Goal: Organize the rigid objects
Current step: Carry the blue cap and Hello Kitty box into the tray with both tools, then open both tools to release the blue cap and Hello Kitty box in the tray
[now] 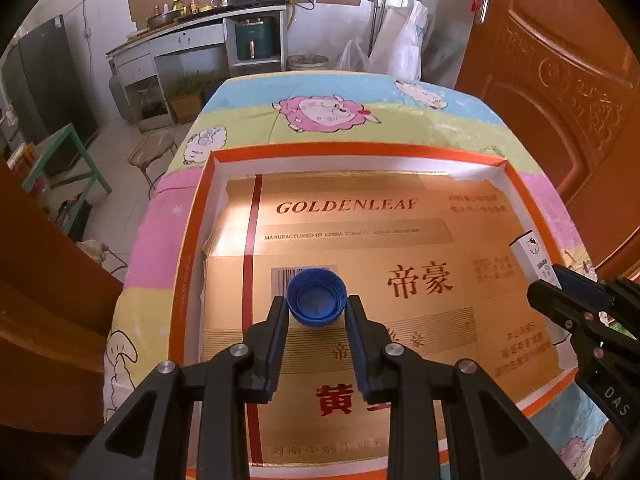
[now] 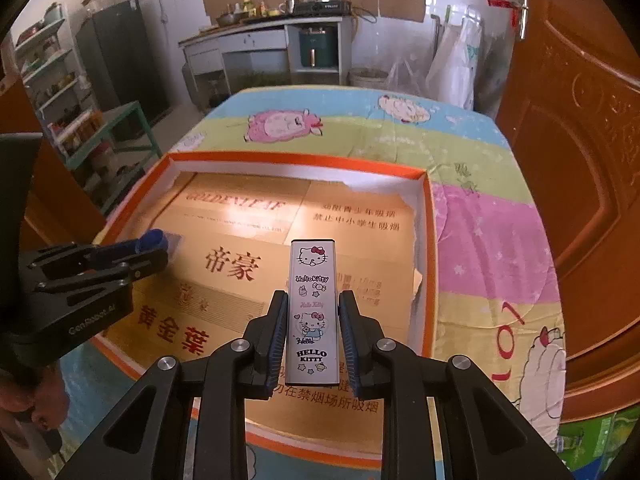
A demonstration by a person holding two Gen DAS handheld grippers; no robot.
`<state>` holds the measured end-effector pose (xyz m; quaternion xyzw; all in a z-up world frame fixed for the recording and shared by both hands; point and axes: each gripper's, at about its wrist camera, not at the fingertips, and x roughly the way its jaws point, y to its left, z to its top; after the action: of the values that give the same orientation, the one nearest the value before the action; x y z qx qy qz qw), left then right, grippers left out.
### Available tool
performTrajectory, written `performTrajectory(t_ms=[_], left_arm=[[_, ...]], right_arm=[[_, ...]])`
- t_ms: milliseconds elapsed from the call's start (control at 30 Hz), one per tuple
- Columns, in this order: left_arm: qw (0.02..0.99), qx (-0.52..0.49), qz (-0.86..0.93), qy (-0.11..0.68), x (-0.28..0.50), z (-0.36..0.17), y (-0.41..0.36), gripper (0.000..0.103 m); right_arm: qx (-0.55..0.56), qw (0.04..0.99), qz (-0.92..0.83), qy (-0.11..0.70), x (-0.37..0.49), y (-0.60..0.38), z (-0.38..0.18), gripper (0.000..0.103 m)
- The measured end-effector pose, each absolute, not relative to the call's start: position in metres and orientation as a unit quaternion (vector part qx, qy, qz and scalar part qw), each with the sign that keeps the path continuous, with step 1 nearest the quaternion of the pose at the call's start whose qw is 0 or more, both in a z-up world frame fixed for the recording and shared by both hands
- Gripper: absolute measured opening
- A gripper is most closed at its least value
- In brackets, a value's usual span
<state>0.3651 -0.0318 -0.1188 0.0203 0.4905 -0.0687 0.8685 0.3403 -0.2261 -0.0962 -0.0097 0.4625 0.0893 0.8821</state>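
Both grippers carry one item each above the shallow orange-rimmed tray point(image 1: 532, 200), which lies on a table covered by a cartoon-sheep cloth point(image 1: 320, 92). The tray floor is lined with gold printed cardboard point(image 1: 352, 240).

Left gripper point(image 1: 317, 300): jaws narrow, pads clamped on opposite sides of a blue bottle cap point(image 1: 317, 298), its hollow side facing the camera. The cap hangs over the middle of the tray, nearer the tray's left edge, above a printed barcode.

Right gripper point(image 2: 313, 308): jaws narrow, closed on the long sides of a white cartoon-printed box point(image 2: 313, 312), which points away toward the tray's far edge. It is held over the tray's right half, near the right rim.

Judged step: lowering both items for placement inside the tray. To do it well, each item should probably be brought down until it rests on the cardboard before the jaws part, the round cap set flat so it cannot roll, the box laid parallel to the right rim, and the two kept well apart.
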Motion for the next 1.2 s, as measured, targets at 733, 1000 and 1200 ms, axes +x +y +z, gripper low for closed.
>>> performTrajectory(t_ms=[733, 1000, 1200], left_arm=[[0.871, 0.034, -0.076, 0.483, 0.365, -0.135, -0.034, 0.030], [0.881, 0.032, -0.081, 0.465, 0.361, -0.138, -0.032, 0.030], [0.887, 0.013, -0.100, 0.451, 0.352, -0.139, -0.022, 0.035]], right_arm=[[-0.021, 0.866, 0.080, 0.494, 0.352, -0.219, -0.129, 0.026], [-0.032, 0.869, 0.078, 0.487, 0.352, -0.215, -0.132, 0.030], [-0.027, 0.870, 0.080, 0.485, 0.347, -0.216, -0.135, 0.066]])
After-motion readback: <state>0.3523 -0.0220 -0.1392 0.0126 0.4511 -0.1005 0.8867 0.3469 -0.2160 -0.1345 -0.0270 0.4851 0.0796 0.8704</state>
